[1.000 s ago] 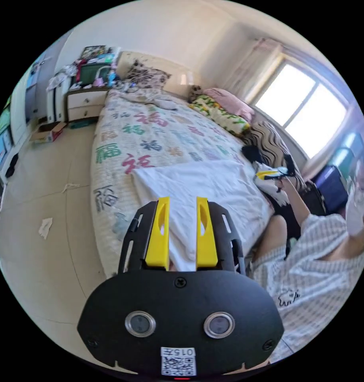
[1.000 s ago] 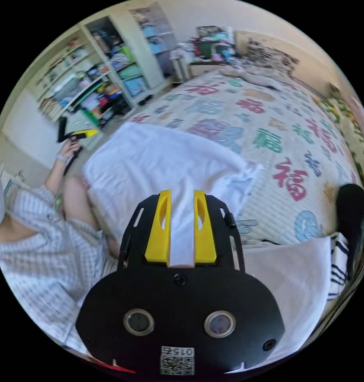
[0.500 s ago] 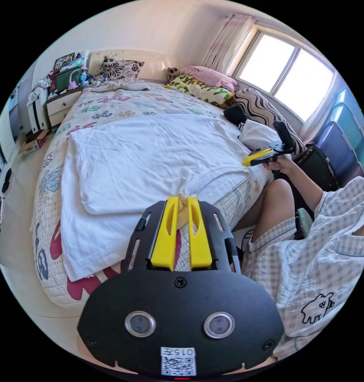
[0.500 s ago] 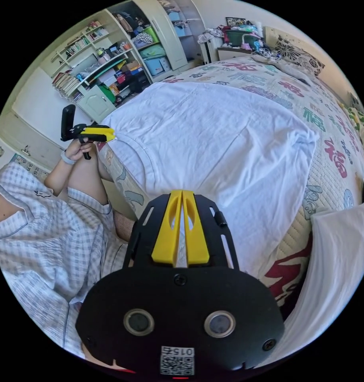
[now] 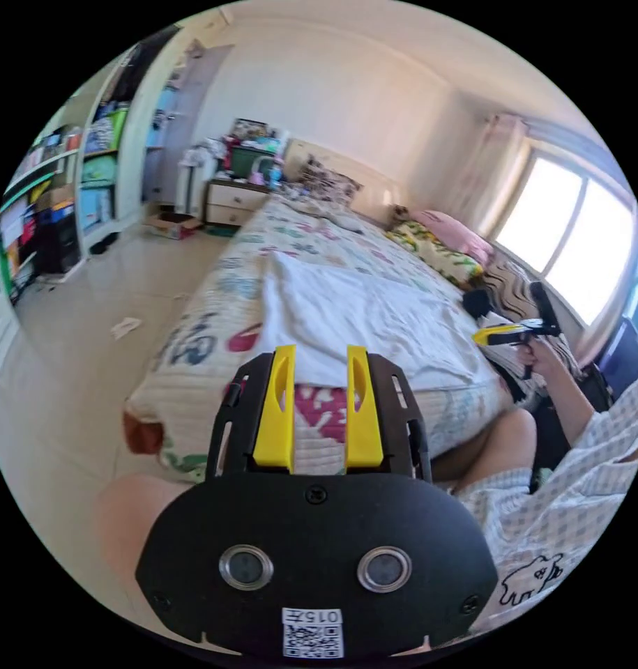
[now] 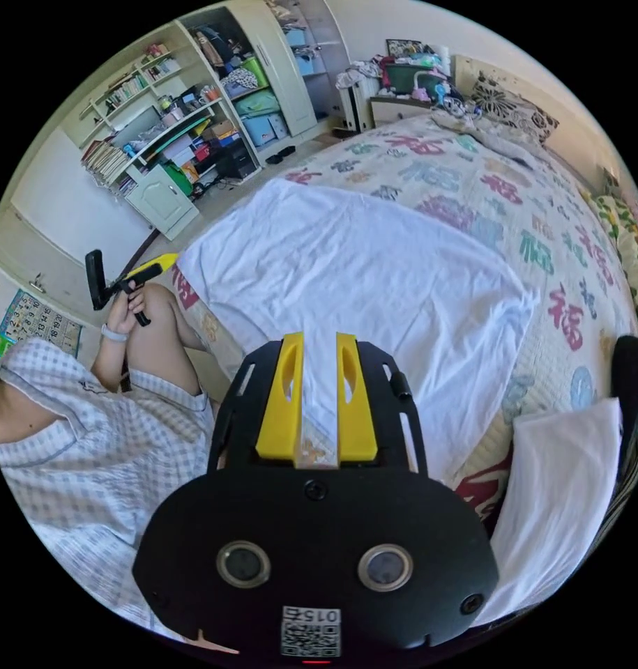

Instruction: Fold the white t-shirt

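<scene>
- Two grippers, both with jaws spread and nothing between them: left gripper (image 5: 318,352) drawn back off the foot of the bed, right gripper (image 6: 316,339) held above the near hem of the cloth.
- White t-shirt (image 6: 360,279) lies spread flat on the patterned bedspread (image 6: 542,223), near the bed's foot; in the left gripper view it sits at 12 o'clock from the jaws (image 5: 360,313), apart from them.
- In the right gripper view, the left gripper (image 6: 134,275) shows at 9 o'clock in the person's hand (image 6: 127,303), off the bed edge. In the left gripper view, the right gripper (image 5: 507,333) shows at 3 o'clock.
- Person in a checked shirt (image 6: 88,453) sits at the foot of the bed; a bare knee (image 6: 158,327) stands between the hand and the mattress.
- Second white cloth (image 6: 563,488) lies at 4 o'clock in the right gripper view, beside a dark item (image 6: 632,369); what it is cannot be told.
- Pillows (image 5: 444,244) line the window side; a cluttered nightstand (image 5: 235,202) stands at the head end.
- Shelving unit (image 6: 172,132) packed with books and boxes at 10 o'clock in the right gripper view.
- Scrap of paper (image 5: 125,326) on the tiled floor (image 5: 74,348).
</scene>
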### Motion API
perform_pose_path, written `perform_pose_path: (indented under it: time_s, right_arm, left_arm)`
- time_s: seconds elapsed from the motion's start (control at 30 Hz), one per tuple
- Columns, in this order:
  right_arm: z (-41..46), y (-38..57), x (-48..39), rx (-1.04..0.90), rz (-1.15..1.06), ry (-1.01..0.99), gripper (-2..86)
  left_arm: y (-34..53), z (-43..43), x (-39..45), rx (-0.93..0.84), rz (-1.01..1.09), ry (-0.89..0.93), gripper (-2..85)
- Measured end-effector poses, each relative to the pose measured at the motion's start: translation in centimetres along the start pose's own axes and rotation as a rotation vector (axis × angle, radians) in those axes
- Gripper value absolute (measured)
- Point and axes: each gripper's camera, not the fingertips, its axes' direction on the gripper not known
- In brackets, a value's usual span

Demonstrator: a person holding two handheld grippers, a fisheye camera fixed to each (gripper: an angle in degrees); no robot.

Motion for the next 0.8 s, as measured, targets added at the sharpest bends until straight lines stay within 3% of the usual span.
perform_pose_path:
  time_s: [0.17,0.43,0.67,0.8]
  right_arm:
    - [5.1,-13.0,-3.2,-0.022,-0.022,-0.097,10.3]
    - [17.7,-33.1,-8.2,-0.223,0.083,0.015,13.8]
    - [25.4,-39.8,-9.7,-0.37,0.233,-0.022,15.6]
    - [27.6,-41.6,-10.9,-0.465,0.168,0.187,8.5]
  left_arm:
    - [0.6,0.8,-2.4,-0.009,-0.052,0.016,12.0]
    - [1.6,2.3,-2.6,-0.005,0.004,0.02,11.4]
    - [2.5,3.0,-3.8,0.029,-0.009,0.09,8.7]
    - [2.9,3.7,-5.1,0.028,-0.029,0.178,6.5]
